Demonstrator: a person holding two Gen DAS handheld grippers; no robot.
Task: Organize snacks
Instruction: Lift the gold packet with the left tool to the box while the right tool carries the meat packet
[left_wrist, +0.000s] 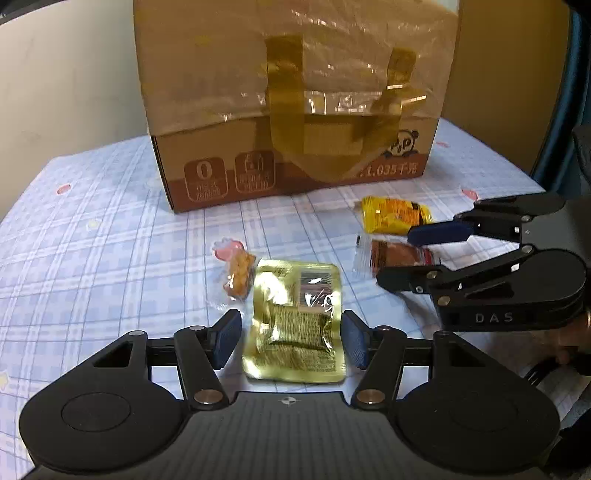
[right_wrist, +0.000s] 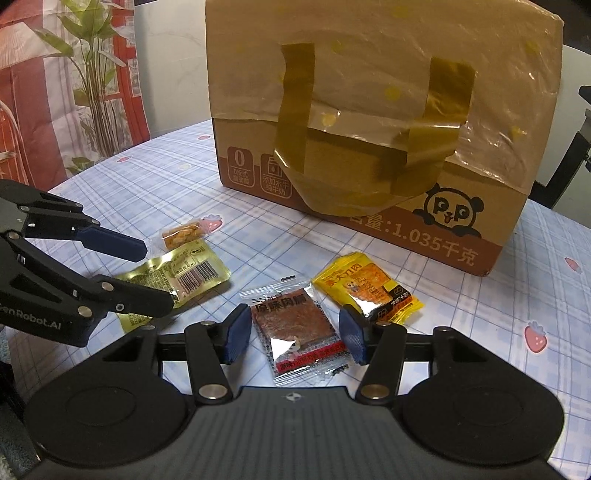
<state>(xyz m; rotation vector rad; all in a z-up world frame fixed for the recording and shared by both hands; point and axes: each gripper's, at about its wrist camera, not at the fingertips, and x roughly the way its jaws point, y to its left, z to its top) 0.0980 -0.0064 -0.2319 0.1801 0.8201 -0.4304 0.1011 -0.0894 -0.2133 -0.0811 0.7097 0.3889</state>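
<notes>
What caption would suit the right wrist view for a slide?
Open right gripper straddles a meat-jerky packet on the checked tablecloth, before a taped cardboard box.

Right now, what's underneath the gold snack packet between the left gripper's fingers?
The gold snack packet lies flat on the checked tablecloth, and only cloth shows around its edges. Anything directly beneath it is covered. The left hand-held gripper is open around it.

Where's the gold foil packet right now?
The gold foil packet lies flat between the open left hand-held gripper fingers, beside the small orange snack.
</notes>
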